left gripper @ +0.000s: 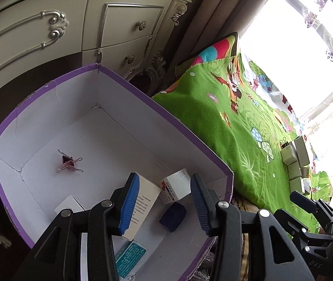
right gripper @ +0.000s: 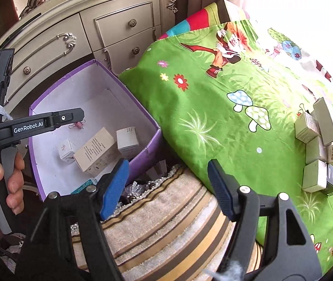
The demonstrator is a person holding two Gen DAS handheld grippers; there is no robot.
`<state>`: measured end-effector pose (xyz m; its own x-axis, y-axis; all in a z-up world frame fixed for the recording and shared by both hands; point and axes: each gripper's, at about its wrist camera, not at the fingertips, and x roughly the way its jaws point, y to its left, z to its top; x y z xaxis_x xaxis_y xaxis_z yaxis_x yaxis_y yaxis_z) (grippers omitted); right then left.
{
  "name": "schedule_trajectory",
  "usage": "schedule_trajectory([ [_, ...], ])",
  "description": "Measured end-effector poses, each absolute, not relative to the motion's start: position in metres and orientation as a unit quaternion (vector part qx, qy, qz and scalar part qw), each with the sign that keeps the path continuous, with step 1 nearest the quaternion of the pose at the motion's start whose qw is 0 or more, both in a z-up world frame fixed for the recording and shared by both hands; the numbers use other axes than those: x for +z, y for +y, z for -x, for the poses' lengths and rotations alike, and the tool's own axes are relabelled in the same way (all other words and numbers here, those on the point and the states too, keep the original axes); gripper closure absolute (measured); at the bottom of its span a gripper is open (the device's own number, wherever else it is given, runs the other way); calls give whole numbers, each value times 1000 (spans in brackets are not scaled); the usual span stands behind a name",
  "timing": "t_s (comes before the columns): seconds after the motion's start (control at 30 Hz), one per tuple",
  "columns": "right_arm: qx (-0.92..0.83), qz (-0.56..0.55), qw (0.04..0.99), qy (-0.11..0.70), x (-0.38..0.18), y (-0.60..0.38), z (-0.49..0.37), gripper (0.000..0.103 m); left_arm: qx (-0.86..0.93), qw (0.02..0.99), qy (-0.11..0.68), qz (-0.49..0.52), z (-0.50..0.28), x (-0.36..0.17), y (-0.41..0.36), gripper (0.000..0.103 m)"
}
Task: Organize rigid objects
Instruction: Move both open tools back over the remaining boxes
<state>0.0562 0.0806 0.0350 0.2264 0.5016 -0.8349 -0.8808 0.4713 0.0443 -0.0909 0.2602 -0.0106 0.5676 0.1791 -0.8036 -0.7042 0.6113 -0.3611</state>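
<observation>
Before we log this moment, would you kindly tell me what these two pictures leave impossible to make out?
- Print on the small boxes lying on the green blanket: too small and washed out by window glare, both views.
- Teal packet in the purple box: partly behind the left tongs, left view.
- Pink clips: partly hidden by the left tool's arm, right view.
- Dark blue cube: no marking readable.

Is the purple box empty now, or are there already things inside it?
Not empty. The purple box already holds a pink binder clip, several small white cartons and a dark blue cube on its white floor.
</observation>
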Motion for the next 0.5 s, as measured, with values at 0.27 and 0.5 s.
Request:
schedule_trajectory([
  [0.27,399,194,794,416,37,34,-106,27,246,826,391,323,59,-2,238,56],
  [0.5,344,157,822,425,37,-6,-150,25,227,833,402,303,34,1,220,52],
])
